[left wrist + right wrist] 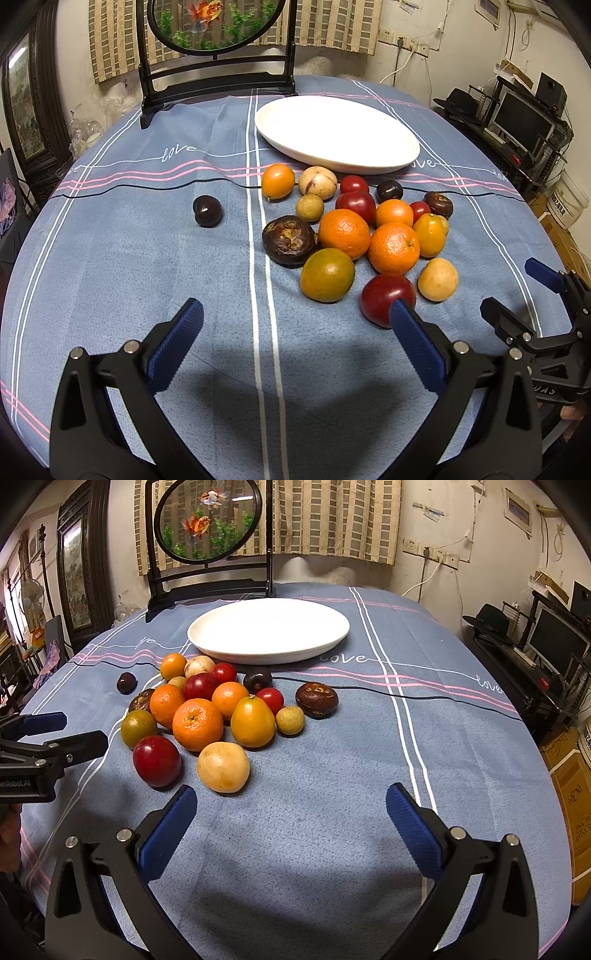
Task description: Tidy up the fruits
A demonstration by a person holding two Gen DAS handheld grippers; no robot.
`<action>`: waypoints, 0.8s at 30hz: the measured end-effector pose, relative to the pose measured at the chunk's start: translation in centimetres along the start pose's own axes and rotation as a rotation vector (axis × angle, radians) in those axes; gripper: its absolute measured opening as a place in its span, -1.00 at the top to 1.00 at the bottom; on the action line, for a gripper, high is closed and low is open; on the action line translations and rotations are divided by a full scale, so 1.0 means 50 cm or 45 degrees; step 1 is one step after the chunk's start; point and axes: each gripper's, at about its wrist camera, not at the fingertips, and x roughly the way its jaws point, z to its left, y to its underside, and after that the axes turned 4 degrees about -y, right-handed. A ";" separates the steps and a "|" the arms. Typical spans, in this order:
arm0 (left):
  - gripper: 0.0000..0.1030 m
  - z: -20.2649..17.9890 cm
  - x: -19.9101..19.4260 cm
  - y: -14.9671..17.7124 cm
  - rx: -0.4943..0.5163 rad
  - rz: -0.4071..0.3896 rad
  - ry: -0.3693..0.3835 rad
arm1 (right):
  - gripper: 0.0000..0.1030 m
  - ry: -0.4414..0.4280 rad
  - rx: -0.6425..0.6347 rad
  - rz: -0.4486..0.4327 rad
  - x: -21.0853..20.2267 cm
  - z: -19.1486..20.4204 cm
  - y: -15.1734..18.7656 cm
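On the counter (332,775), both left tongs (295,332) and right tongs (291,812) gape wide, empty; nudging the packed fruit pile (207,716) at 11 o'clock risks rolling pieces off.

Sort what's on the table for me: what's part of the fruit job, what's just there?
For the job: fruit pile, stray dark plum, empty white plate, left gripper and right gripper, both open.

Just there: goldfish screen, black cable, tablecloth.
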 end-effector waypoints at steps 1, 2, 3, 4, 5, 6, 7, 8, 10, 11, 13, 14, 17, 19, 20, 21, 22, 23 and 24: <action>-0.96 0.002 0.001 0.001 0.003 -0.001 0.001 | -0.97 -0.002 -0.004 0.001 0.000 0.000 0.000; -0.96 0.005 0.002 0.004 0.007 -0.001 0.002 | -0.97 -0.008 -0.010 0.003 -0.001 0.000 0.002; -0.96 0.009 0.005 0.006 0.011 0.001 0.002 | -0.97 -0.016 -0.018 0.004 -0.002 0.001 0.003; -0.96 0.014 0.009 0.009 0.014 0.009 0.001 | -0.97 -0.034 -0.031 0.006 -0.003 0.002 0.005; -0.96 0.018 0.013 0.011 0.013 0.019 0.001 | -0.97 -0.051 -0.043 0.007 -0.003 0.005 0.004; -0.96 0.023 0.016 0.012 0.010 0.028 0.002 | -0.97 -0.066 -0.056 0.009 -0.003 0.008 0.004; -0.96 0.026 0.018 0.011 0.006 0.034 0.003 | -0.97 -0.077 -0.075 0.013 -0.002 0.013 0.004; -0.96 0.030 0.020 0.011 0.002 0.037 0.004 | -0.97 -0.080 -0.110 0.023 0.002 0.021 0.001; -0.96 0.038 0.020 0.009 -0.010 0.038 0.002 | -0.97 -0.073 -0.163 0.039 0.010 0.035 -0.006; -0.96 0.041 0.022 0.008 -0.014 0.038 -0.001 | -0.88 -0.058 -0.209 0.060 0.020 0.046 -0.013; -0.96 0.045 0.023 0.009 -0.019 0.036 0.003 | -0.59 -0.056 -0.287 0.098 0.038 0.066 -0.022; -0.96 0.047 0.026 0.009 -0.019 0.037 0.006 | -0.52 -0.056 -0.324 0.128 0.051 0.076 -0.028; -0.96 0.048 0.037 0.013 -0.009 0.053 0.019 | -0.33 -0.015 -0.390 0.172 0.084 0.092 -0.039; -0.96 0.045 0.043 0.015 0.010 0.059 0.023 | -0.06 -0.044 -0.381 0.206 0.106 0.094 -0.046; -0.96 0.042 0.047 0.015 0.024 0.060 0.028 | 0.24 -0.093 -0.375 0.219 0.114 0.096 -0.047; -0.96 0.037 0.051 0.014 0.040 0.063 0.031 | 0.24 -0.121 -0.373 0.224 0.117 0.100 -0.047; -0.96 0.034 0.055 0.013 0.053 0.066 0.028 | 0.24 -0.115 -0.367 0.215 0.117 0.102 -0.048; -0.96 0.030 0.060 0.011 0.063 0.071 0.024 | 0.24 -0.124 -0.345 0.212 0.116 0.099 -0.049; -0.96 0.028 0.064 0.009 0.069 0.074 0.023 | 0.24 -0.159 -0.312 0.201 0.110 0.090 -0.049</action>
